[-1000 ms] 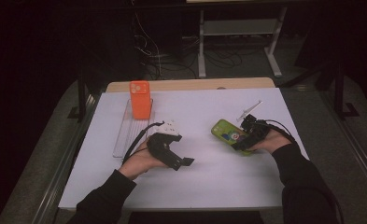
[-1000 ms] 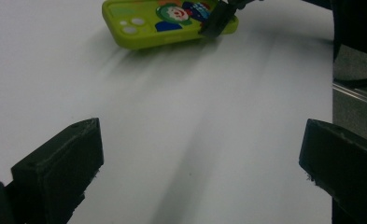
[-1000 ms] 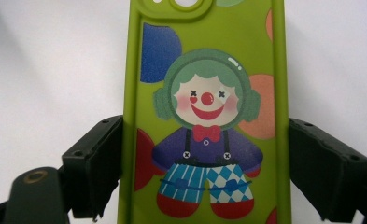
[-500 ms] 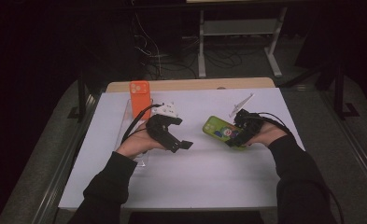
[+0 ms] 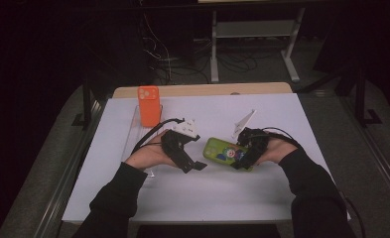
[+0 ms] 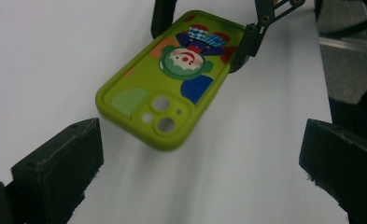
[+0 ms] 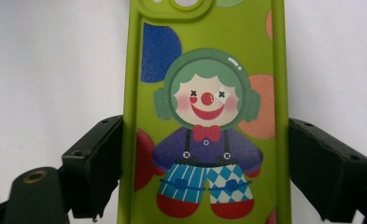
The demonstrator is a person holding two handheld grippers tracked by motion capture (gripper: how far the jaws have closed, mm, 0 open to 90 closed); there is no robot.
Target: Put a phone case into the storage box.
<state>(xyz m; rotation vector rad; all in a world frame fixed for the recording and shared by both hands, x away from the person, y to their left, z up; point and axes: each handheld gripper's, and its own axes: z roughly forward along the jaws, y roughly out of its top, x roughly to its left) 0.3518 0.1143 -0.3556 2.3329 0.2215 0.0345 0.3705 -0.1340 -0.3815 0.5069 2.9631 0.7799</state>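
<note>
A lime-green phone case [image 5: 221, 151] printed with a clown is held by its long sides in my right gripper [image 5: 242, 158], whose jaws are shut on it. In the right gripper view the case [image 7: 207, 93] runs away from me between both jaws, camera cutouts at the far end. In the left gripper view the case [image 6: 167, 88] hangs tilted just above the white sheet, casting a shadow. My left gripper [image 5: 195, 166] is open, its jaws wide apart [image 6: 200, 163] with nothing between them, and the case's camera end lies just ahead of it.
An orange phone case [image 5: 148, 105] stands upright at the back left, at the far end of a clear plastic tray [image 5: 132, 136]. The white sheet [image 5: 207, 198] covers the table. Dark floor, cables and a rack lie beyond the far edge.
My right gripper has carried the green case leftward toward the table's middle and closer to the left gripper. The left hand has barely shifted.
</note>
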